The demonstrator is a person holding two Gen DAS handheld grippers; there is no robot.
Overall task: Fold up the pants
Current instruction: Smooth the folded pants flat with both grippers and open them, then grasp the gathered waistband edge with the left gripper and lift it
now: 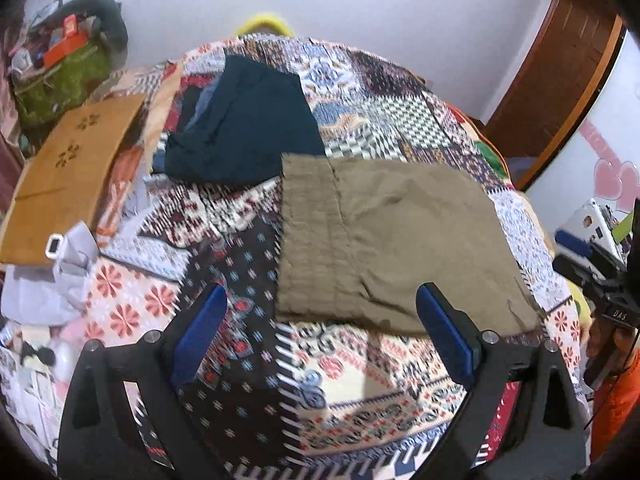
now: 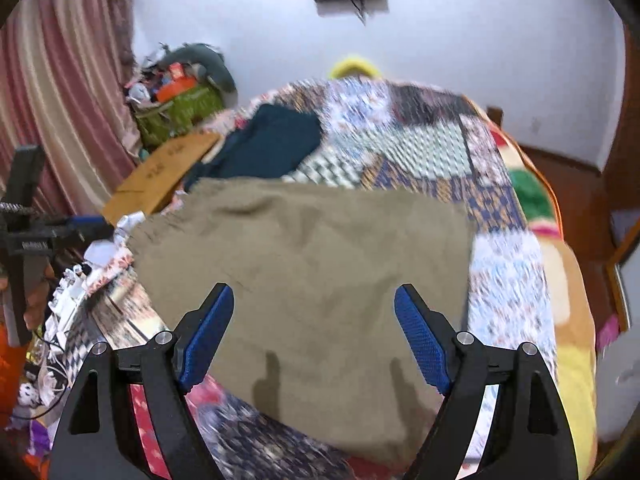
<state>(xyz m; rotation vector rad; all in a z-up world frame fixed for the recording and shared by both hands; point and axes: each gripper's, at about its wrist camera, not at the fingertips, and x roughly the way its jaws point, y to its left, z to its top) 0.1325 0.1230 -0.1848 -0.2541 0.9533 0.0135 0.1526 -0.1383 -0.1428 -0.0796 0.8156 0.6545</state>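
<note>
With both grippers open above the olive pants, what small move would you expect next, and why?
Probably a move aside to the dark garment for the next fold. The olive pants already lie in a flat folded rectangle on the patchwork bedspread. The left gripper and right gripper hang open, holding nothing.

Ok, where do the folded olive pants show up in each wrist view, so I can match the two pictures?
Left wrist view: the olive pants lie right of centre on the patchwork quilt, just beyond the open tongs.
Right wrist view: the olive pants fill the centre, running under and between the open tongs.
Shared landmark: the dark teal garment lying beyond the pants, up and to the left.
</note>
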